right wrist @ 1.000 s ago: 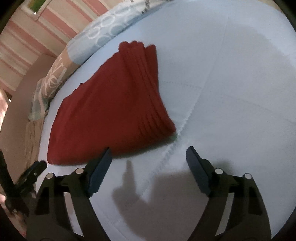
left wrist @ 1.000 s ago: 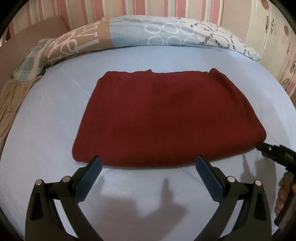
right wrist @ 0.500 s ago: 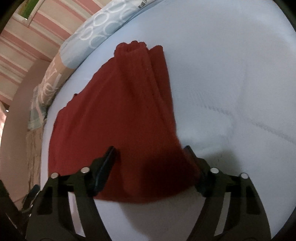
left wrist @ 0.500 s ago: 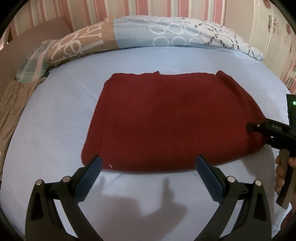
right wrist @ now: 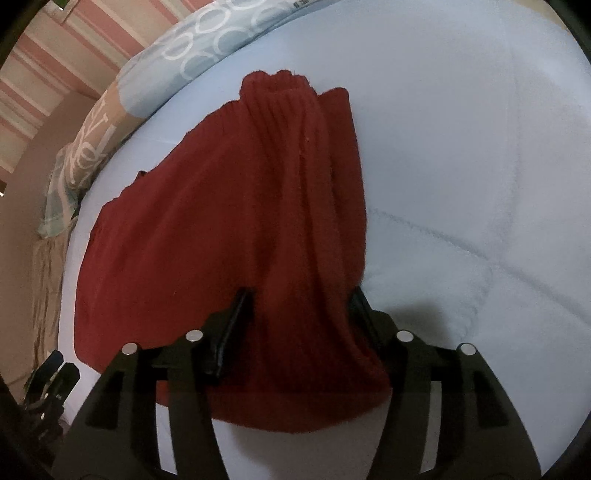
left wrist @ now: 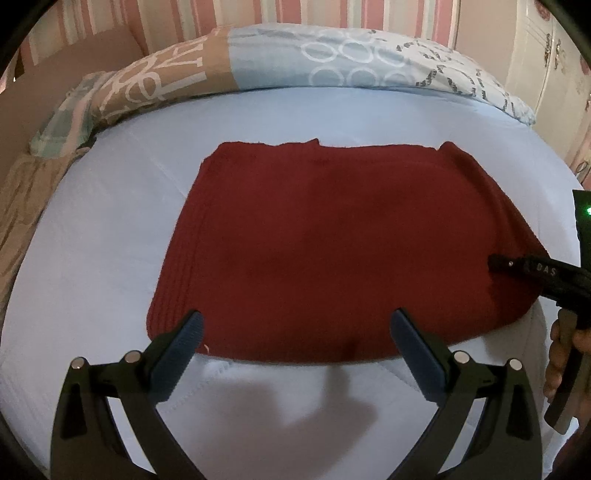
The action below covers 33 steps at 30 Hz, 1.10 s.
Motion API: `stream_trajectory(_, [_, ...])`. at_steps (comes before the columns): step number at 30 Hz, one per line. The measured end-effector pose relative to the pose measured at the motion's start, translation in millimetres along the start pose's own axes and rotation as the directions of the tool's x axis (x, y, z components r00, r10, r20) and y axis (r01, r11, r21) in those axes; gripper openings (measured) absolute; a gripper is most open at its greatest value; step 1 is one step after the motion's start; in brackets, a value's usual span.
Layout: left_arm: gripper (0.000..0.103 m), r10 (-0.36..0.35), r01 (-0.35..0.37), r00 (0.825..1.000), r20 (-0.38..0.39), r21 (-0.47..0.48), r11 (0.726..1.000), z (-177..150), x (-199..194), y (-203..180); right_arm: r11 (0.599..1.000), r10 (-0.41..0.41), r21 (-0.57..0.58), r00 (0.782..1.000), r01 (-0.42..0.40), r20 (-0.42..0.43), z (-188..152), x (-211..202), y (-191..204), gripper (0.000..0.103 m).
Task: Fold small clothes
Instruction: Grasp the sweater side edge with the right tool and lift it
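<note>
Right gripper (right wrist: 301, 308): black jaws had just been closing, with a bunched, raised ridge of the red ribbed knit garment (right wrist: 229, 229) between them; both pads sat against the fold's sides, so it read as a grasp on the near right corner. Left gripper (left wrist: 295, 328): jaws spread wide, blue ridged pads, nothing between them, hovering over the garment's near edge. In the left wrist view the garment (left wrist: 332, 243) lay flat as a rough rectangle, folded, with ribbed bands along its left side and a thicker rolled fold along its right. It sat mid-bed on a smooth pale blue sheet (left wrist: 92, 258) with faint stitched seams. At the far side lay a long pillow (left wrist: 295, 59), part tan with white lettering, part blue with ring prints. Pink-striped wall (left wrist: 177, 22) behind it.
</note>
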<state>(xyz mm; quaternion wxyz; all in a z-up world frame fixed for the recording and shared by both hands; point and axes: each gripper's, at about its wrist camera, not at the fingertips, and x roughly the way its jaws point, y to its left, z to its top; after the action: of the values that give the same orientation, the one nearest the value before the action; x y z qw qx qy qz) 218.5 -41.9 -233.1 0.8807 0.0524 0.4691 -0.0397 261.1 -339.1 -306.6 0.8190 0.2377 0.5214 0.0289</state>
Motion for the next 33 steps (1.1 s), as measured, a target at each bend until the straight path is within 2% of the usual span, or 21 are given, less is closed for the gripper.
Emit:
stream_trajectory(1, [0.101,0.001,-0.001,1.0,0.001,0.001,1.0,0,0,0,1.0,0.001,-0.014,1.0,0.0,0.01,0,-2,2,0.044])
stream_trajectory(3, [0.101,0.005,-0.005,1.0,-0.001,0.004,1.0,0,2,-1,0.999,0.017,-0.044,0.999,-0.015,0.028,-3,-6,7,0.031])
stream_trajectory(6, [0.101,0.009,-0.009,1.0,-0.008,0.005,1.0,0,4,-1,0.99,-0.025,-0.132,0.995,0.038,0.1,-11,-18,20,0.027])
stream_trajectory(7, [0.101,0.011,-0.011,1.0,-0.008,0.005,1.0,-1,5,0,0.977,-0.061,-0.196,0.988,0.088,0.141,-16,-24,30,0.027])
stream_trajectory(10, [0.101,0.011,-0.011,1.0,-0.008,0.003,1.0,-1,5,2,0.876,-0.174,-0.399,0.948,0.272,0.265,-35,-31,65,0.027])
stream_trajectory(12, [0.101,0.013,-0.013,1.0,-0.01,0.002,1.0,-1,6,3,0.828,-0.208,-0.45,0.929,0.334,0.308,-42,-32,78,0.027])
stream_trajectory(13, [0.101,0.014,-0.014,1.0,-0.011,-0.001,1.0,-1,6,5,0.824,-0.212,-0.452,0.926,0.341,0.312,-43,-32,79,0.027])
stream_trajectory(14, [0.101,0.014,-0.014,1.0,-0.013,-0.004,1.0,-1,7,6,0.83,-0.209,-0.445,0.928,0.336,0.309,-42,-33,77,0.027])
stream_trajectory(19, [0.101,0.023,-0.023,1.0,-0.004,0.002,1.0,5,11,5,0.909,-0.153,-0.346,0.957,0.234,0.245,-32,-34,59,0.027])
stream_trajectory(24, [0.101,0.074,-0.073,0.996,-0.044,0.04,0.997,15,40,-12,0.912,-0.15,-0.337,0.955,0.233,0.255,-33,-38,67,0.027])
stream_trajectory(26, [0.101,0.069,-0.066,0.997,-0.045,0.058,0.996,16,49,-20,0.918,-0.148,-0.325,0.956,0.228,0.253,-33,-39,68,0.027])
stream_trajectory(30, [0.101,0.103,-0.097,0.994,-0.049,0.108,0.989,16,69,-34,0.923,-0.145,-0.312,0.954,0.227,0.263,-34,-45,74,0.027])
stream_trajectory(33, [0.102,0.097,-0.091,0.993,-0.062,0.094,0.991,16,80,-31,0.927,-0.137,-0.304,0.952,0.221,0.273,-35,-50,81,0.027])
